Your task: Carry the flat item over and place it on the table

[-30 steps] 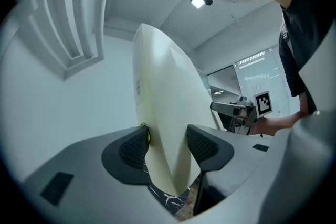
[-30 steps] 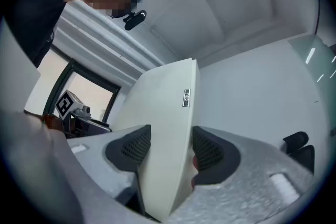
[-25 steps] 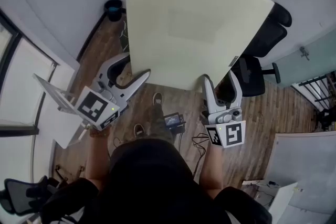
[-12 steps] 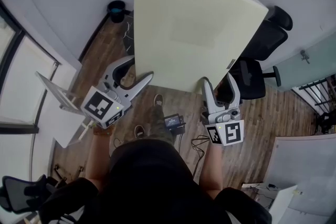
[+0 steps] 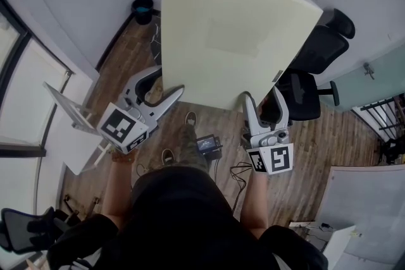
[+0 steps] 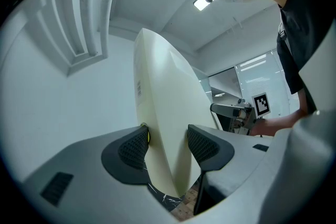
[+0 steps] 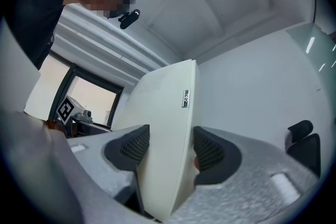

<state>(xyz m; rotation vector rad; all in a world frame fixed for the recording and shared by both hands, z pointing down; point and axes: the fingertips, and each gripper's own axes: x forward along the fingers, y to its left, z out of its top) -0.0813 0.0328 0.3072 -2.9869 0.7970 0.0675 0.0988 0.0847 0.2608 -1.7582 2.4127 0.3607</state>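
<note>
Cream panel (image 5: 234,35) is pinched at its lower edge by left gripper (image 5: 167,82) and right gripper (image 5: 264,95) fingers; slippage may be caused by its top-heavy height.

Black chair (image 5: 319,47) half hidden behind board (image 5: 234,35); board's edge label (image 7: 186,98) unreadable.

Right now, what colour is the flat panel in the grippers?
The panel is plain pale cream-yellow; the head view shows it best.
</note>
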